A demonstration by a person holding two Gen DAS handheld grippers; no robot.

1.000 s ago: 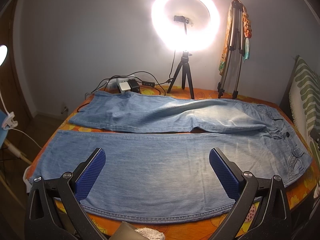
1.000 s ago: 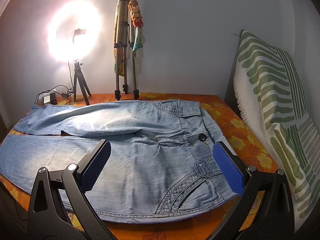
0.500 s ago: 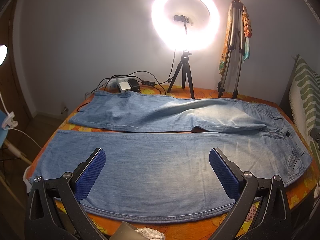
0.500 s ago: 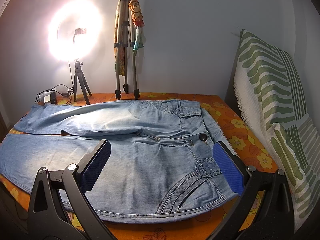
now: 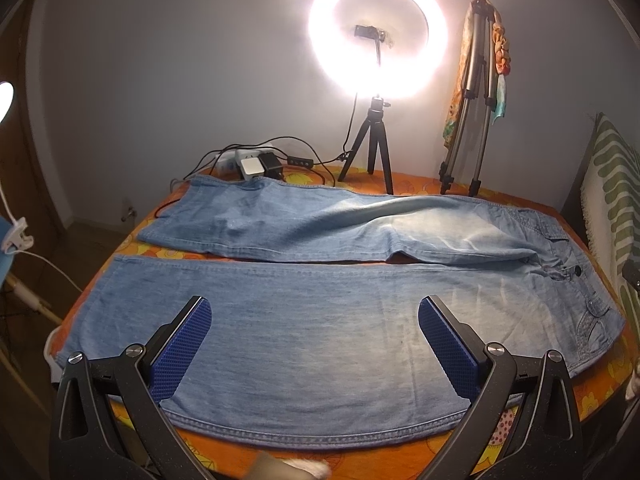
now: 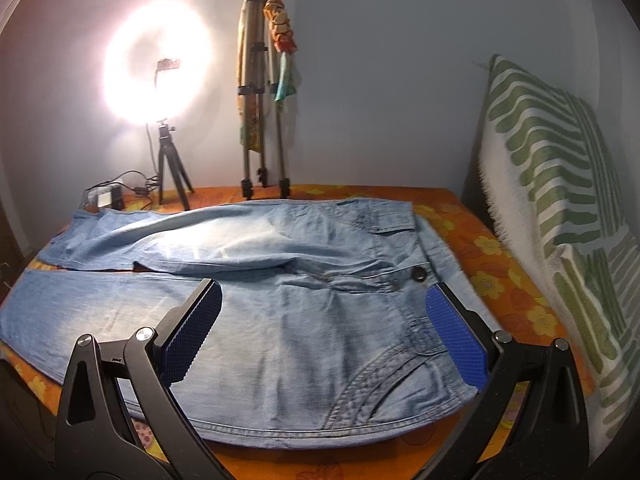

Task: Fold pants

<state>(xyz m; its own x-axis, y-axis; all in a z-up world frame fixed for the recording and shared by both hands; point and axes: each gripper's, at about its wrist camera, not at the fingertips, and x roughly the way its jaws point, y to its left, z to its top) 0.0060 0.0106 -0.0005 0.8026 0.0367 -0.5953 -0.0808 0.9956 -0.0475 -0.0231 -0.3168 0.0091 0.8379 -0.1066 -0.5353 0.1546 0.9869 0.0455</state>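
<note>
Light blue jeans lie spread flat on an orange flowered table, legs to the left, waist to the right. My left gripper is open and empty, above the near leg's front edge. In the right wrist view the jeans show the waist, button and pocket. My right gripper is open and empty, above the near hip and waist corner. Both have blue pads.
A lit ring light on a small tripod stands at the back, with chargers and cables beside it. A folded tripod with cloth leans on the wall. A green striped cushion stands at the right edge.
The right gripper's view has shifted slightly forward over the jeans. The left gripper and the jeans have not visibly moved.
</note>
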